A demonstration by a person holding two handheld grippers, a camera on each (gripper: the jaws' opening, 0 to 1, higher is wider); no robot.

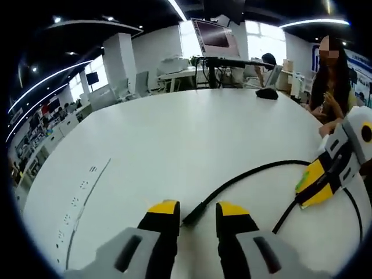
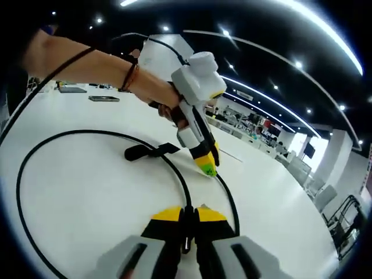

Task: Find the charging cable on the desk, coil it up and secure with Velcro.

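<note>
Right gripper (image 2: 187, 214) has its jaws pinched on the black charging cable (image 2: 70, 135), which loops wide across the white table (image 2: 87, 192) with its Velcro strap (image 2: 150, 151) sticking out near my left gripper (image 2: 206, 165). Left gripper (image 1: 196, 207) jaws are spread, with the cable's plug end (image 1: 195, 214) lying between them on the table.

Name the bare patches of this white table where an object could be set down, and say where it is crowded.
Free: the wide white table between the left gripper and the dark object at the far edge, and the area inside the cable loop in the right gripper view. Crowded: around the right gripper, where the cable's runs and Velcro strap bunch.
</note>
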